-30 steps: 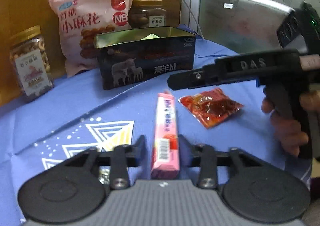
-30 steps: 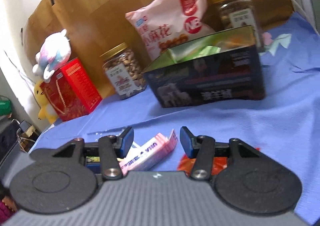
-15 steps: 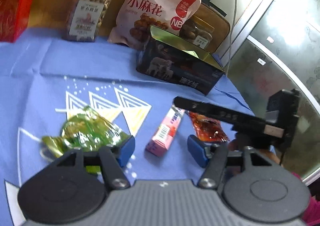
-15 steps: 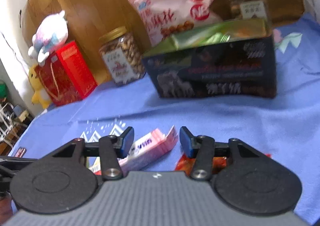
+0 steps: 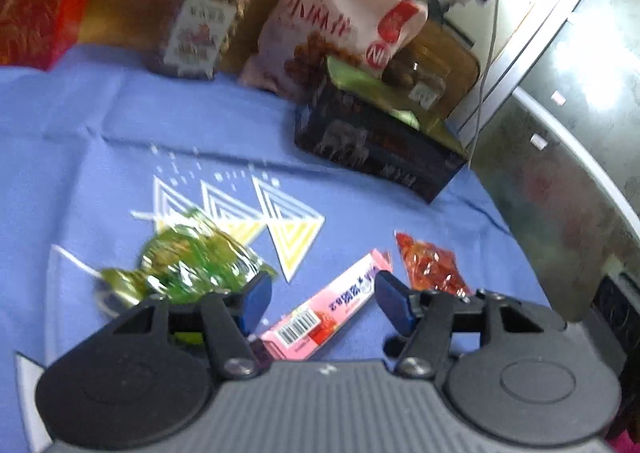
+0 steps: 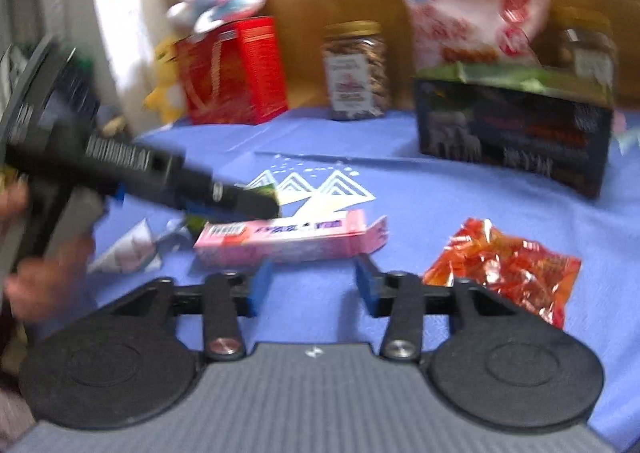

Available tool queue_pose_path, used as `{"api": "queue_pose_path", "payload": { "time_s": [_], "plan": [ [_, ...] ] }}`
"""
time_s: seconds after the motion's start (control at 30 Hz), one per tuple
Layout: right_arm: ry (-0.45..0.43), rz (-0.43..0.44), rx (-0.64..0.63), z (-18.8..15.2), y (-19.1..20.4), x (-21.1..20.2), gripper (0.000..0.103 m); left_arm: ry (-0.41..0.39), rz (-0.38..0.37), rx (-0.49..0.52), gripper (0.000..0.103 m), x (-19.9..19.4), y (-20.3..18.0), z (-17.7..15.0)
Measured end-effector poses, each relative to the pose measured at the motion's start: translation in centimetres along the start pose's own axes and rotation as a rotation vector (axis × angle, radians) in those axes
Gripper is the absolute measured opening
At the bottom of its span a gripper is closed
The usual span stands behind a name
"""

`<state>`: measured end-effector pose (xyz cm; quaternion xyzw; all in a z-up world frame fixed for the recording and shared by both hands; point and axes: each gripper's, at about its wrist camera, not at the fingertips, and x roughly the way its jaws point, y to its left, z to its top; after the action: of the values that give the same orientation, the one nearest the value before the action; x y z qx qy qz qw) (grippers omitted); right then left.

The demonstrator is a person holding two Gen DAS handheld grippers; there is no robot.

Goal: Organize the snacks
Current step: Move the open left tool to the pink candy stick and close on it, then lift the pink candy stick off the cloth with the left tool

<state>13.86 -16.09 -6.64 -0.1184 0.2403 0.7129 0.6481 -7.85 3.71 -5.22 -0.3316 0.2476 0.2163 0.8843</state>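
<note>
Hiding part of the green packet, the left gripper stands open

My right gripper, jaws just opened wider with nothing between them, hangs over the blue cloth just short of the pink box, the red packet to its right, my left gripper reaching in above the box's left end.

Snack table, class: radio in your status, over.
Left tongs and right tongs open, just widened, nothing gripped. Pink box, green packet, red packet loose on cloth; dark tin open behind. Path clear.
</note>
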Motion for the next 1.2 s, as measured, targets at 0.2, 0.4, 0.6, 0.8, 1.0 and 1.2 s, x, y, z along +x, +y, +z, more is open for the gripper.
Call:
{"api": "queue_pose_path", "payload": {
  "time_s": [0.2,0.4,0.6,0.8,1.0,1.2],
  "plan": [
    [0.009,-0.059,-0.079,1.3,-0.7,1.2,0.06,-0.01,0.005,-0.041,0.068,-2.8,1.0,-0.6],
    [0.045,0.034,-0.109,2.3,-1.8,3.4,0.066,0.028,0.011,-0.09,0.063,-1.8,1.5,-1.8],
    [0.076,0.099,-0.162,1.3,-0.3,3.7,0.043,0.044,0.009,-0.082,0.04,-0.1,1.4,-1.6],
    [0.074,0.15,-0.239,0.7,1.4,2.8,0.042,0.069,0.005,-0.049,0.045,-0.1,1.0,-1.5],
    [0.085,0.162,-0.274,1.5,0.4,2.4,0.061,0.022,0.016,0.017,0.064,-4.4,1.0,-2.1],
    [0.118,0.215,-0.398,2.2,0.8,3.8,0.065,0.038,0.039,-0.023,0.065,-6.6,1.1,-4.1]
  ]
}}
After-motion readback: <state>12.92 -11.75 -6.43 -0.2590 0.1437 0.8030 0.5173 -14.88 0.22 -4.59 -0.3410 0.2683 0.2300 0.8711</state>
